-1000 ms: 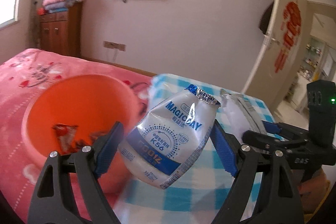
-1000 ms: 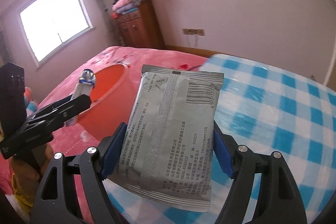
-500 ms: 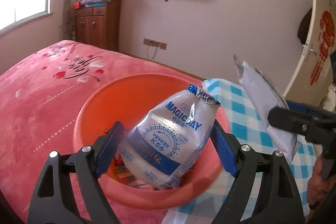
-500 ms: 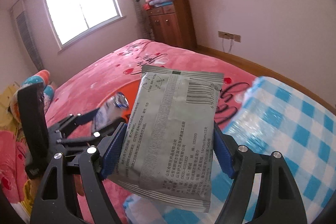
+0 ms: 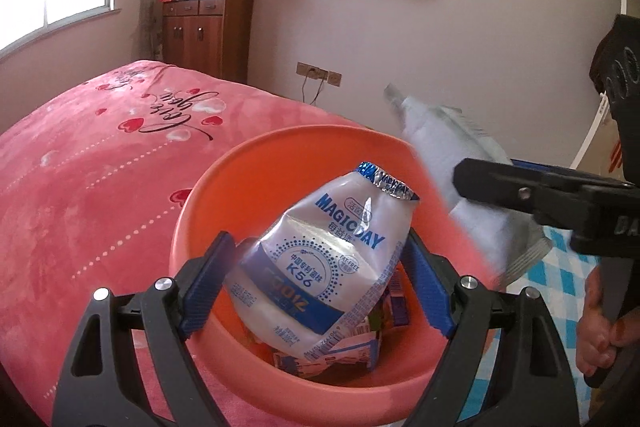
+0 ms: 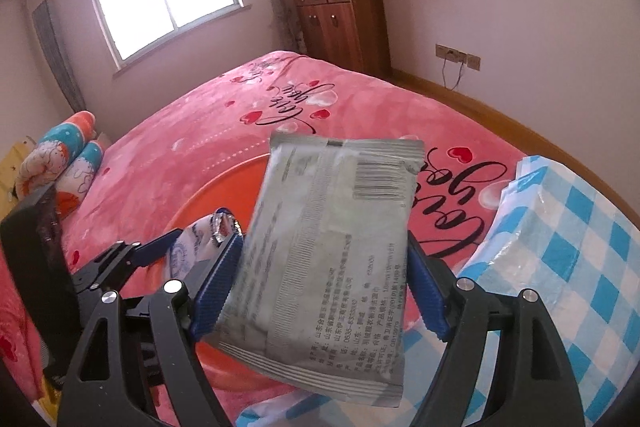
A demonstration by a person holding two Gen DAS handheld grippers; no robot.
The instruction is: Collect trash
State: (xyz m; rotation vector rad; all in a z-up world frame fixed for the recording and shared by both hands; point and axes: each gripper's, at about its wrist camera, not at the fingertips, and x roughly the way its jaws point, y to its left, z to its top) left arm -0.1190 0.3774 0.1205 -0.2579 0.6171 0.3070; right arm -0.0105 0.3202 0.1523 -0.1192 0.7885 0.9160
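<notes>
- My left gripper point(image 5: 316, 287) clamps a crumpled white-and-blue "MAGICDAY" drink pouch point(image 5: 324, 259), held at lower centre over the round orange plastic basin point(image 5: 224, 187).
- Only the left view looks into that basin: colourful wrappers point(image 5: 384, 323) lie at its bottom.
- My right gripper point(image 6: 320, 291) pinches a flat grey printed sachet point(image 6: 324, 259), which hides most of the basin point(image 6: 224, 187) in the right view.
- The pink heart-print bedspread point(image 6: 320, 95) lies beneath; a blue-checked cloth point(image 6: 580, 247) sits lower right.

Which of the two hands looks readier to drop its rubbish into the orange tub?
Probably left. The left gripper holds its white bottle right above the orange tub; the grey packet hangs over the rim.
</notes>
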